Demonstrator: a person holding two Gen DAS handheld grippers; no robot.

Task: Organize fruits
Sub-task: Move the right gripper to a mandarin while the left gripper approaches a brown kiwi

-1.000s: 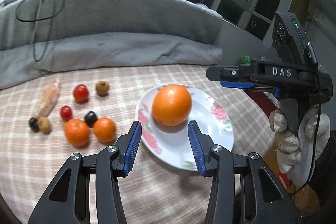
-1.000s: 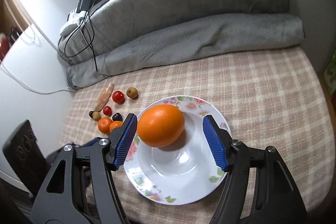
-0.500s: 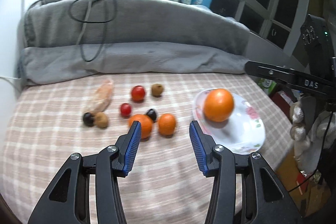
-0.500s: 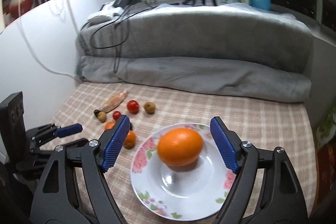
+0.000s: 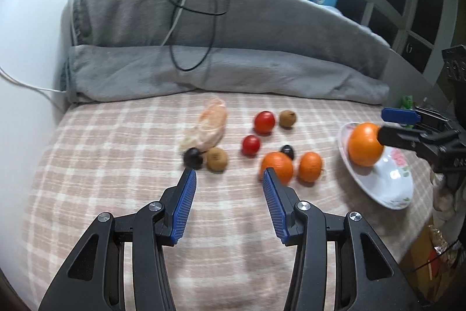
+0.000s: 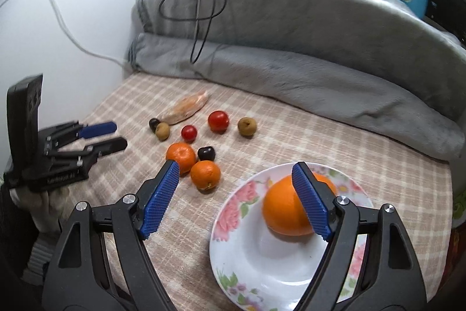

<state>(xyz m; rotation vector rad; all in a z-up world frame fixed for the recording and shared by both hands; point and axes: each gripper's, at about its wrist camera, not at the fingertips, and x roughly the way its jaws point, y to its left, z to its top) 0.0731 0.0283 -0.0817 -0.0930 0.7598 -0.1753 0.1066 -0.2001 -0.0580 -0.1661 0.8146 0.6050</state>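
Observation:
A large orange (image 6: 287, 209) lies on a white flowered plate (image 6: 233, 212); both show in the left wrist view too, the orange (image 5: 364, 143) on the plate (image 5: 390, 182) at right. Loose on the checked cloth are two small oranges (image 5: 276, 166) (image 5: 311, 166), two red tomatoes (image 5: 264, 122) (image 5: 251, 144), brown fruits (image 5: 217, 158) (image 5: 287, 118) and dark fruits (image 5: 192, 156) (image 5: 287, 151). My left gripper (image 5: 228, 179) is open and empty, just short of the pile. My right gripper (image 6: 234, 179) is open and empty, above the plate's near-left edge.
A wrapped orange packet (image 5: 208, 128) lies behind the fruit. Grey folded blankets (image 5: 233, 54) with black cables (image 5: 189, 8) bank the far side. A white wall (image 6: 72, 28) stands at left. The cloth's edge drops off at right by a cardboard box (image 5: 428, 261).
My left gripper has swung left from over the plate to face the loose fruit pile. My right gripper has pulled back and shifted left, so the orange sits behind its right finger. The orange stays on the plate.

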